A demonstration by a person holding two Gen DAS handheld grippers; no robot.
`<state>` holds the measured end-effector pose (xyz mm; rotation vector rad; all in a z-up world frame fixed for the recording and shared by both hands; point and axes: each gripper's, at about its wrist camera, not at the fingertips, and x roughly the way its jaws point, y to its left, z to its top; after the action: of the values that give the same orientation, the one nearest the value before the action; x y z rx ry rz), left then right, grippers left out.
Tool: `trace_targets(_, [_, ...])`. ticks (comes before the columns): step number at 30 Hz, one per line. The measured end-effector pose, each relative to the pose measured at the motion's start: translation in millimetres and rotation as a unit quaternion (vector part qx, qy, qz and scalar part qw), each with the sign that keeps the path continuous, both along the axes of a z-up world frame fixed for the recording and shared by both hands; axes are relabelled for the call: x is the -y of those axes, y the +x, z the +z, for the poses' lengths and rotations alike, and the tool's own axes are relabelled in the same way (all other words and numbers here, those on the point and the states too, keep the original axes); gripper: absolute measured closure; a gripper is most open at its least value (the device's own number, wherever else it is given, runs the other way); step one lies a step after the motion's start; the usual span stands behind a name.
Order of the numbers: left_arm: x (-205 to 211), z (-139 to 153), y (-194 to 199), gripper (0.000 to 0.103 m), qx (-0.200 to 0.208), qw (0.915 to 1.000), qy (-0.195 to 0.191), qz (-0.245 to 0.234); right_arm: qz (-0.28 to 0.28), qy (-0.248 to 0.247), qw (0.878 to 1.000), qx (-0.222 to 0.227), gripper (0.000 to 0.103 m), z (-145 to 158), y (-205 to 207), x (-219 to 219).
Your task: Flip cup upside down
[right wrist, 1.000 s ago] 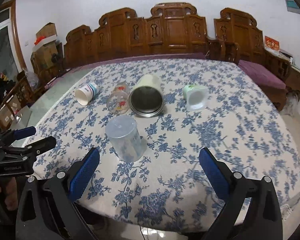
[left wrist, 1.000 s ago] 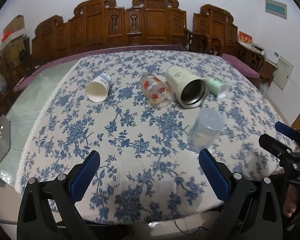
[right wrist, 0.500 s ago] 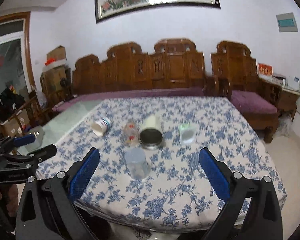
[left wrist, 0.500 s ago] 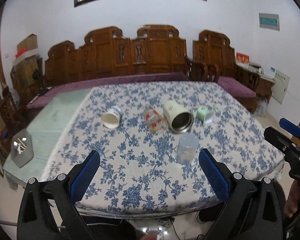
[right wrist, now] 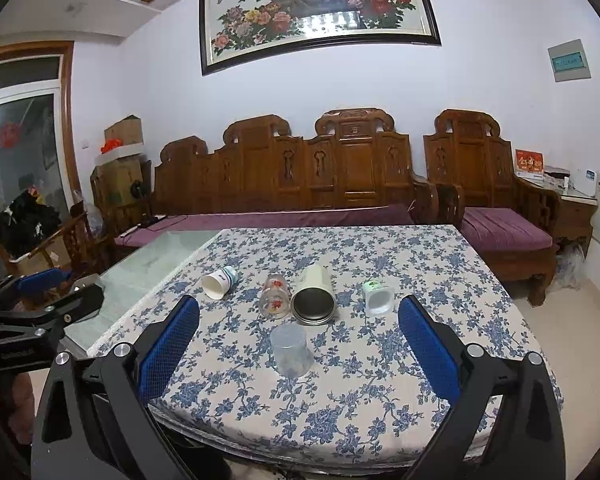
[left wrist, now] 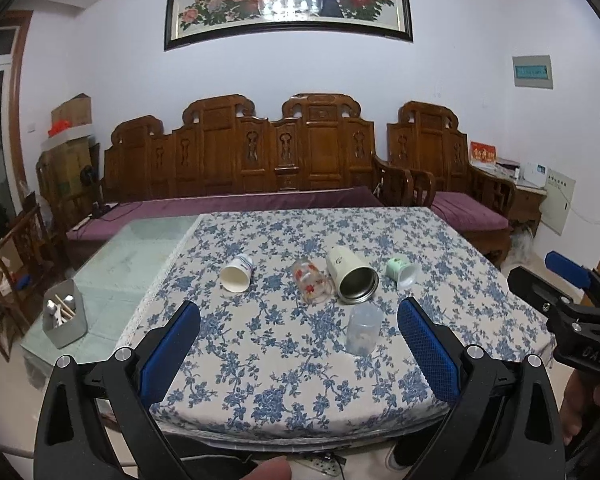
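Note:
A clear plastic cup (left wrist: 363,329) stands upside down on the blue-flowered tablecloth (left wrist: 284,372); it also shows in the right wrist view (right wrist: 290,349). Behind it several cups lie on their sides: a white paper cup (left wrist: 237,273), a glass with red flowers (left wrist: 310,281), a cream steel-lined mug (left wrist: 352,274) and a small green cup (left wrist: 401,272). My left gripper (left wrist: 299,350) is open and empty, held back off the table's near edge. My right gripper (right wrist: 299,350) is open and empty, also back from the table.
A carved wooden bench (right wrist: 300,184) with purple cushions stands behind the table. A grey holder with utensils (left wrist: 65,314) sits on the glass tabletop at the left. A wooden armchair (right wrist: 496,200) stands at the right.
Both grippers have pulled back and up from the table, so the cups look smaller and farther. The clear cup stays upside down where it was.

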<state>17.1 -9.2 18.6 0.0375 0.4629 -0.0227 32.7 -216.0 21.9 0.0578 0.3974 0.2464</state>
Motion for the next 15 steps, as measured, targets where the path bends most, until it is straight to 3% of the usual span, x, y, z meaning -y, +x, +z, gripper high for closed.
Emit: trace_targets(15, [-2.6,-2.0,-1.9,0.008,0.001,1.0,-0.002,0.002,-0.001,-0.002,1.0,-0.002,0.003,-2.7,-1.2,-1.8])
